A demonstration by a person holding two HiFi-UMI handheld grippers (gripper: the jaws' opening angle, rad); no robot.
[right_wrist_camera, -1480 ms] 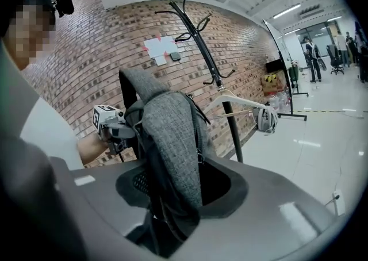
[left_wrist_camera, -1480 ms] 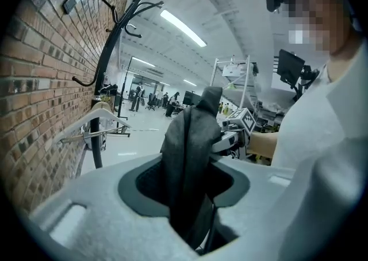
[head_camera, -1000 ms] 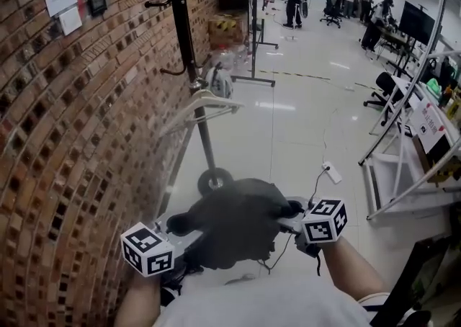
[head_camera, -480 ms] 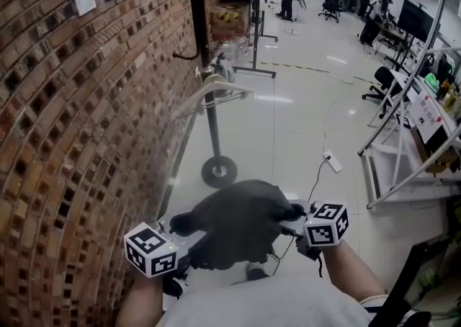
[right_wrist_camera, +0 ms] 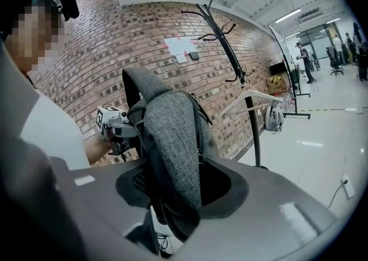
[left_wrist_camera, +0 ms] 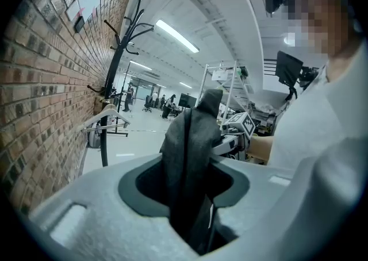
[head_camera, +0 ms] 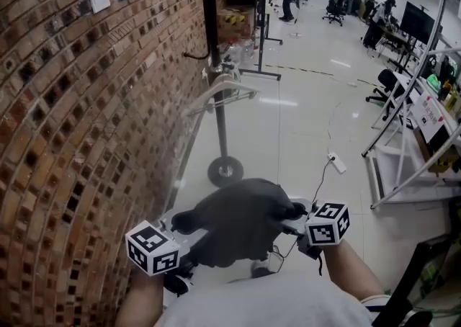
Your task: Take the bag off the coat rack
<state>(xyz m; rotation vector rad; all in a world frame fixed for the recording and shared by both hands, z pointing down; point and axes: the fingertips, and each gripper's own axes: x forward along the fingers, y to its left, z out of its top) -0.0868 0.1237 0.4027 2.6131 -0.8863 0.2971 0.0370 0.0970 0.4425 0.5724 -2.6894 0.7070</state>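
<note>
Brick wall (head_camera: pixel 65 138), bag (head_camera: pixel 238 221) — long axis upright

The coat rack (head_camera: pixel 216 45) stands ahead of me, close beside the brick wall (head_camera: pixel 79 145), leaving only a narrow gap on the rack's left. A white hanger (head_camera: pixel 225 92) juts from its pole. Right of the rack the floor (head_camera: pixel 295 124) lies open up to a power strip (head_camera: pixel 336 165) with its cable. Metal frames (head_camera: pixel 374 183) stand farther right.

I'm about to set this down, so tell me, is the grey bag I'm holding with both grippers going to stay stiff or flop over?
Probably floppy: the grey bag bunches and folds between the left gripper and right gripper. Its woven fabric looks grippy, so slipping seems unlikely. Set down, it may slump.
</note>
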